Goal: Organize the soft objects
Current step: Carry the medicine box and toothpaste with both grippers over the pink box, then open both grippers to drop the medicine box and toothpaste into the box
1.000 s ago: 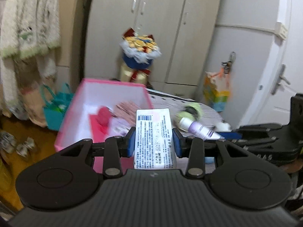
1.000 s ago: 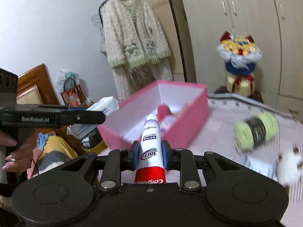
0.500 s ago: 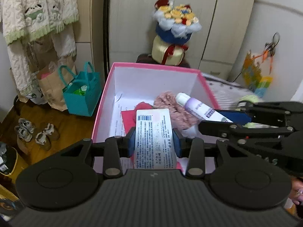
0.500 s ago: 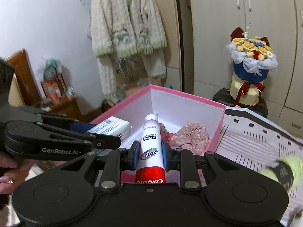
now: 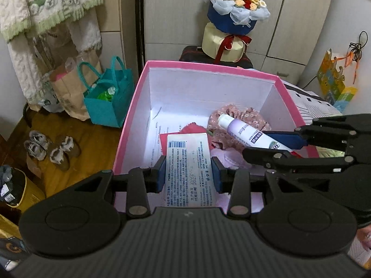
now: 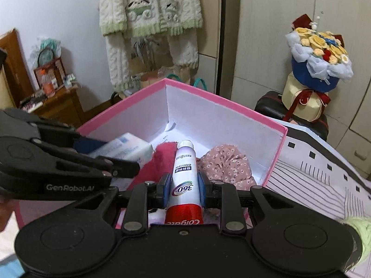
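A pink box [image 5: 208,66] [image 6: 208,93] with white inner walls stands open on the bed. Inside lie a pink floral cloth [image 5: 250,115] [image 6: 222,162] and a red cloth [image 5: 194,129] [image 6: 162,153]. My left gripper [image 5: 189,172] is shut on a white tissue pack [image 5: 187,162] [image 6: 129,149], held over the near part of the box. My right gripper [image 6: 183,188] is shut on a toothpaste tube [image 6: 184,180] [image 5: 245,132], cap pointing into the box over the cloths. Both grippers hang side by side above the box.
A flower bouquet [image 5: 231,11] sits on a dark suitcase behind the box. A teal bag [image 5: 106,106], paper bags and shoes [image 5: 51,148] are on the wooden floor at left. A green yarn ball [image 6: 357,229] lies on the patterned bedsheet [image 6: 320,169] at right.
Both grippers swung toward the pink box and tilted down, carrying the tissue pack and the toothpaste tube; they now hang over its inside. Grips unchanged.
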The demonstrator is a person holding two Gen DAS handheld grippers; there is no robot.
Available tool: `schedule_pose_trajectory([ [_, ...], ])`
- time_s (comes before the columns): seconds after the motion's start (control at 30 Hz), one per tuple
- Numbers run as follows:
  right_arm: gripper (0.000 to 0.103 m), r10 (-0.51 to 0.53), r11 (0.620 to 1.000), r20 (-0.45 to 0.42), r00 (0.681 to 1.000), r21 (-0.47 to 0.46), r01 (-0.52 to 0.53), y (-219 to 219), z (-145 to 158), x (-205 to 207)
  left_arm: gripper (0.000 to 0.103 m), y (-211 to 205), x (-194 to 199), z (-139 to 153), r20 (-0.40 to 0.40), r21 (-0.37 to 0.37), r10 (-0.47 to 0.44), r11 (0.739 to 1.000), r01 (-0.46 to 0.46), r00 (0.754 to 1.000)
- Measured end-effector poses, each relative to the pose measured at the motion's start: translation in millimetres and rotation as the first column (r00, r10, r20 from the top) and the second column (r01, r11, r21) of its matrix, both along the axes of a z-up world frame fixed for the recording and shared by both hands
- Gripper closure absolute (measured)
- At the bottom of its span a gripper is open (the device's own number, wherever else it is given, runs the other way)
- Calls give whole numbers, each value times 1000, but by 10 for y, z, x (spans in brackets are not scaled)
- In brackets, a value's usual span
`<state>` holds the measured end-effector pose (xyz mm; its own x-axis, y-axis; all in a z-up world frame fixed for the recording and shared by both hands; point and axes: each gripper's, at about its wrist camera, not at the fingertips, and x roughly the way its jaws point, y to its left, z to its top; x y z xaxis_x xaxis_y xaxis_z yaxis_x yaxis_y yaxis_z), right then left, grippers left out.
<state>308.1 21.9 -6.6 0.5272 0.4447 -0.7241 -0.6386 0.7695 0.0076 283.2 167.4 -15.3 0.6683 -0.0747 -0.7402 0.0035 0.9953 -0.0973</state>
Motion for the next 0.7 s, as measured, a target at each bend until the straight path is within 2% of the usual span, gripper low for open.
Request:
schedule_pose_trajectory([
  [0.1,74,18,999,32,999,-48,-17,42,-36,14,65,-22,-5,7,-1,2,-3,1000,3,1000],
  [0.23,74,26,999,26,999,-37,-25,12,-78,53,62,-67,-16,-3,10,27,-5,1000,5,1000],
  [0.3,71,23,1000,19,1000,-5,-23,-34,-60,44,60,-84,-61,20,32,41,3,999,-5,999],
  [0.4,71,35,994,-33,999,106,-31,-191,44,20,56,-92,-143,94,80,69,10,998,-15,997],
  [0.47,70,38,987,-59,998,159,-29,-303,131,-44,55,-78,-223,164,100,61,3,998,-10,995],
  [0.7,67,43,970,-68,997,242,-25,-648,442,-451,49,-89,-632,458,160,69,-62,996,52,985],
])
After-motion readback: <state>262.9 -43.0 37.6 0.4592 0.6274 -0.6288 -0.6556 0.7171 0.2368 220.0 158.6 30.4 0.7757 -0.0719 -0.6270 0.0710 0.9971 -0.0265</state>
